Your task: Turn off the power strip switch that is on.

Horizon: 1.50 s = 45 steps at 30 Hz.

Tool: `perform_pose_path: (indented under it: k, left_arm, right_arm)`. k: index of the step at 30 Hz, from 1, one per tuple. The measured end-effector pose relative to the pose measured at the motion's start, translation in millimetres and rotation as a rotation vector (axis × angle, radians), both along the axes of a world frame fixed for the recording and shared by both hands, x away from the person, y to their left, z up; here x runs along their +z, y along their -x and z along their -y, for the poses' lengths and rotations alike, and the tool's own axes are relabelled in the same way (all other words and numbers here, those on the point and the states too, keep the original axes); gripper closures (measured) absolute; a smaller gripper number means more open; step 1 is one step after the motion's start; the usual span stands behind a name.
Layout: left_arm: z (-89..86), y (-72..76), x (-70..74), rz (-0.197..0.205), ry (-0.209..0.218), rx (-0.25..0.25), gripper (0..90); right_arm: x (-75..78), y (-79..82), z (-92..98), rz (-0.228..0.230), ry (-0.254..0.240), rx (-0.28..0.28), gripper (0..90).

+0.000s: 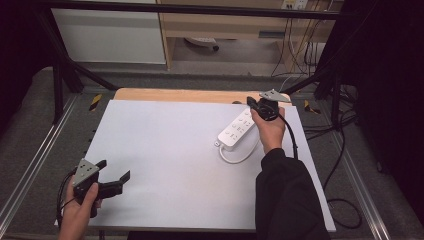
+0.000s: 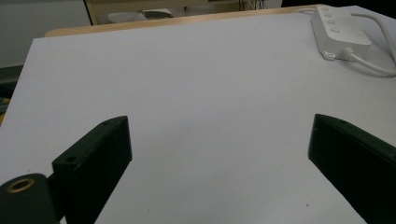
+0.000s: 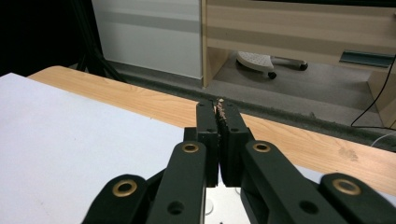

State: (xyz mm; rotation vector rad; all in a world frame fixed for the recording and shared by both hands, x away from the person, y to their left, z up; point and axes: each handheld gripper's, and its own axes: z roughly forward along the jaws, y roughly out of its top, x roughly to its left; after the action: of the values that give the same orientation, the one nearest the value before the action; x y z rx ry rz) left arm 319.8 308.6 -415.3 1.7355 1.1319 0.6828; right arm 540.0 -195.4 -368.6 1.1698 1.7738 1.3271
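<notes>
Hovering over the far end of the power strip, the right gripper has its 2 jaws pressed together with nothing clearly between them; in the right gripper view only a sliver of the white strip body shows beneath the linkage. The left gripper rests near the front-left corner of the white board, its jaws spread wide and empty, well apart from the strip, as the left gripper view also shows. To handle the strip well, I judge the right gripper should part its jaws before descending, then take the narrow body across its width rather than the sockets, while the left comes over to steady the near end by the cord. Counted: 2 grippers, 1 power strip, 1 white cord looping at its near end, 1 board on 1 wooden table.
</notes>
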Motion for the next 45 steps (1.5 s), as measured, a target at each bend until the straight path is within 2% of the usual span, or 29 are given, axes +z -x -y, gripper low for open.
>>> perform_pose_path:
  k: [5,12,15,16,25,45]
  left_arm:
    - [-0.4,-0.2,0.0,0.000,0.000,0.000,6.0]
    - [-0.1,-1.0,0.1,-0.001,0.002,-0.002,6.1]
    - [-0.3,-0.9,0.0,-0.002,0.003,-0.002,6.1]
    - [-0.3,-0.9,-0.1,-0.002,0.003,-0.001,6.1]
    - [-0.6,-1.3,-0.2,-0.002,0.004,-0.005,6.1]
    - [-0.3,-1.4,-0.2,-0.002,0.005,-0.007,6.1]
  right_arm:
    - [-3.5,-0.9,-4.1,-0.008,-0.002,0.009,90.0]
    - [-7.0,-3.2,-8.4,-0.022,0.023,0.015,90.0]
    - [-11.0,-4.9,-7.7,-0.038,0.025,0.010,90.0]
    - [-15.4,-6.6,-7.5,-0.050,0.045,0.010,90.0]
    - [-28.2,-11.9,-6.6,-0.088,0.048,-0.004,90.0]
    - [-38.4,-14.2,-14.2,-0.115,0.074,0.005,90.0]
